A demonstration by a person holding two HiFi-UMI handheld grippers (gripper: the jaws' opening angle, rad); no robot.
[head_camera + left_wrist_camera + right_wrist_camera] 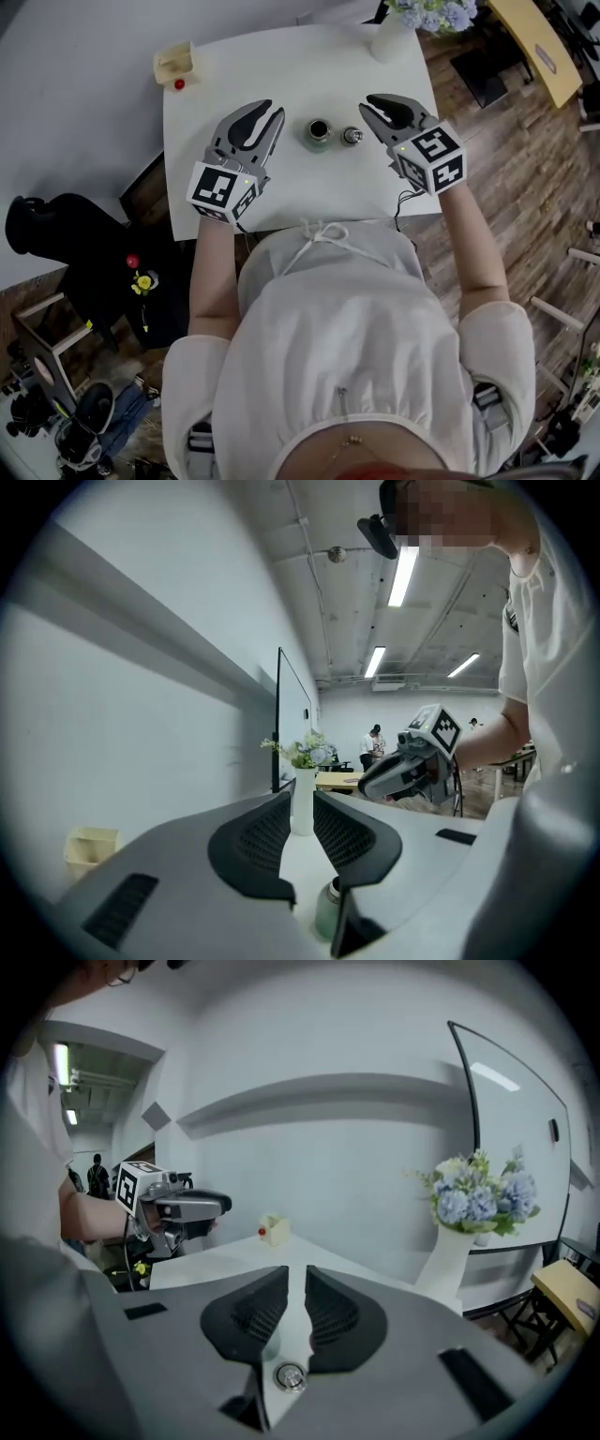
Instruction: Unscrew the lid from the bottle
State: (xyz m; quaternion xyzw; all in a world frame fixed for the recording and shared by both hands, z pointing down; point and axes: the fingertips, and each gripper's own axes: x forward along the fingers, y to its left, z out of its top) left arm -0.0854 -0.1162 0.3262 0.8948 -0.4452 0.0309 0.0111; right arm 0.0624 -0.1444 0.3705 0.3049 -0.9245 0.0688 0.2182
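A small green bottle (319, 131) stands uncapped in the middle of the white table (281, 66). Its round metal lid (351, 137) lies on the table just right of it, apart from it. My left gripper (269, 119) hovers left of the bottle, its jaws drawn close with a narrow slit and nothing between them. In the left gripper view the bottle (328, 907) shows low, under the jaws (302, 810). My right gripper (371, 105) hangs right of the lid, jaws also nearly together and empty. The lid (289, 1377) lies below its jaws (297, 1283).
A white vase of blue flowers (394, 33) stands at the table's far right corner. A small cream box (175, 62) with a red knob sits at the far left corner. The person's body is against the near table edge, and a black chair (56, 234) stands to the left.
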